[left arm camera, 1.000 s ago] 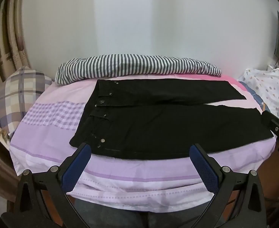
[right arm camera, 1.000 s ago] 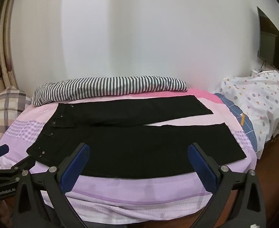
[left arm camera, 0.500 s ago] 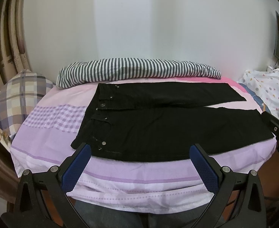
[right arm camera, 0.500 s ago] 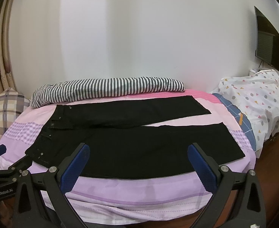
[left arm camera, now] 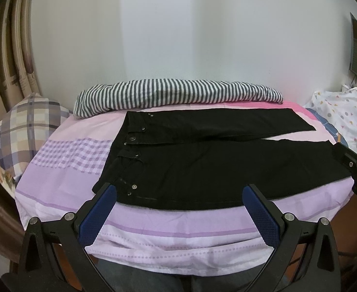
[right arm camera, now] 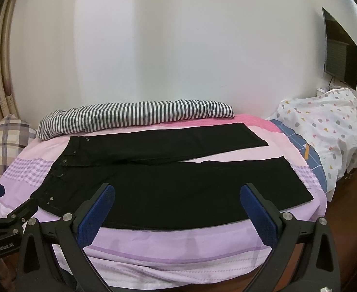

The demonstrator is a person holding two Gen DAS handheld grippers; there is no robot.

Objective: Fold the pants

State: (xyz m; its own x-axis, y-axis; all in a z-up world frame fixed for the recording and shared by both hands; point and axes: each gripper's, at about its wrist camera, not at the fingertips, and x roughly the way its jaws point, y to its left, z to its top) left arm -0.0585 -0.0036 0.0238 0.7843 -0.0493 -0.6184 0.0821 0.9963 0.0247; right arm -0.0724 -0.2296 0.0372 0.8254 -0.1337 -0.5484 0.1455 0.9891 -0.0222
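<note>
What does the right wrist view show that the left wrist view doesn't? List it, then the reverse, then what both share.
Only the right wrist view shows the whole wall-mounted screen and the left gripper's printed label at its left edge.

Only the left wrist view shows the whole plaid pillow and more of the curtain.

Both show the black pants spread flat and unfolded on the bed, the striped bedding rolled behind them, and the dotted cover. The left gripper and right gripper are open and empty.
</note>
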